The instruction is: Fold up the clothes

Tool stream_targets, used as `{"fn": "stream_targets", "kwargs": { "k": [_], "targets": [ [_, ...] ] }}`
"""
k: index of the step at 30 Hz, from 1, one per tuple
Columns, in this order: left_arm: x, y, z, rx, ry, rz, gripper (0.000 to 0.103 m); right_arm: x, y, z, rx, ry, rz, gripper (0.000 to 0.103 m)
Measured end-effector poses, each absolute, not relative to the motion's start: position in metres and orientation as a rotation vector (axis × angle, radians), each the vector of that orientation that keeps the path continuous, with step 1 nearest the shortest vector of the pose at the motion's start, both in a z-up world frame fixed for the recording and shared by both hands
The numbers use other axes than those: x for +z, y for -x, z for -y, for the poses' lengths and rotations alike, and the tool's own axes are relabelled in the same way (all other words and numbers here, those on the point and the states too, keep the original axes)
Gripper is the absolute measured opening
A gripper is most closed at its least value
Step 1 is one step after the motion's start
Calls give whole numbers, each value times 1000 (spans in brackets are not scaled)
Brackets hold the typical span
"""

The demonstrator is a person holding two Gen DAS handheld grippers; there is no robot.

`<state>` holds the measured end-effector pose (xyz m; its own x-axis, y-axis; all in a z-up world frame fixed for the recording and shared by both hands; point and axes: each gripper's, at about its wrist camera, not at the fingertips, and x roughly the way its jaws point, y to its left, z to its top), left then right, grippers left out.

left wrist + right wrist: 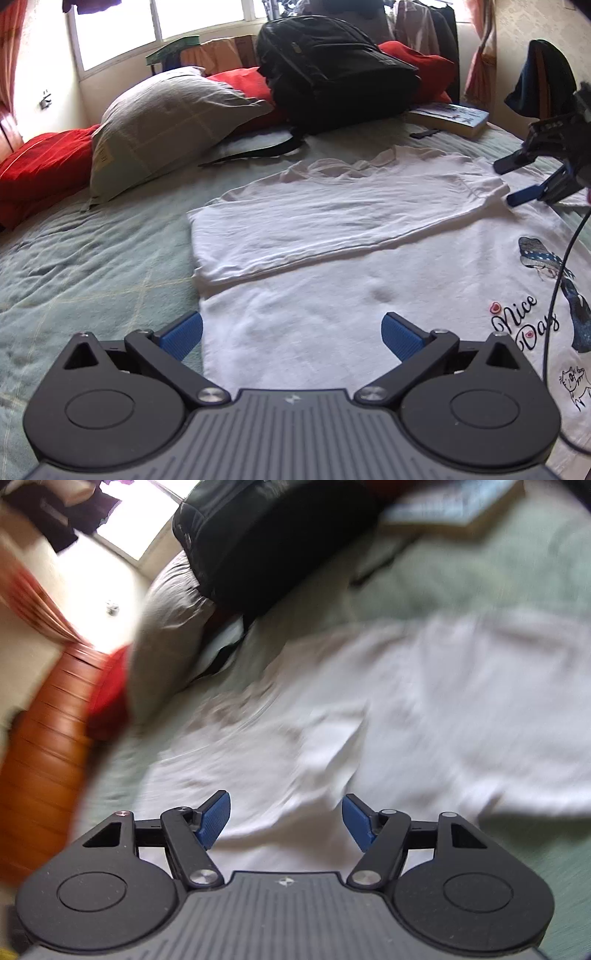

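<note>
Fingers (pixel 181 334) of left gripper (pixel 291 334) spread wide, empty, over near hem of white T-shirt (pixel 332 295). Right gripper (pixel 517 181) also gaping, empty, at far-side flap (pixel 332 214) already folded inward. Shirt lies flat on bed (pixel 92 266), long axis running L–R across view. Unfolded near edge sits closest to left gripper. Right view blurred.

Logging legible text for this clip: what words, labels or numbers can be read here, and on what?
"Nice Day": black script with small red hearts, printed on the white T-shirt, beside its cartoon drawings.
Book on the bed: cover print too small to read.
Pillow: faint marking near its lower edge, unreadable.
Right wrist view: motion-blurred, no readable text.
</note>
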<state>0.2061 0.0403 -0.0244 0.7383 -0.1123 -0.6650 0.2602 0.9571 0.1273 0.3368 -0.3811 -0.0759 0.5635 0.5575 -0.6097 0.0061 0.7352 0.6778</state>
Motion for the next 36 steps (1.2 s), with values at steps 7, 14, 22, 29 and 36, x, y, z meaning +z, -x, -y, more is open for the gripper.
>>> {"fn": "stream_targets", "kwargs": {
  "k": [7,14,22,29,36],
  "targets": [
    [-26,-205,-39,-208,-223,-719,102,-101,-358,385,373,-846,-861,65],
    [-28,-206,-42,-196,-220,-729,102,-107,-377,374,296,-764,-874,8],
    [-28,-207,-42,-191,-225,-733,102,-59,-379,350,328,-491,-758,6],
    [-27,-207,-46,-184,-211,-728,102,-39,-381,351,299,-375,-717,6],
    [-27,-206,-48,-190,-223,-731,102,-66,-378,364,153,-346,-810,19]
  ]
}}
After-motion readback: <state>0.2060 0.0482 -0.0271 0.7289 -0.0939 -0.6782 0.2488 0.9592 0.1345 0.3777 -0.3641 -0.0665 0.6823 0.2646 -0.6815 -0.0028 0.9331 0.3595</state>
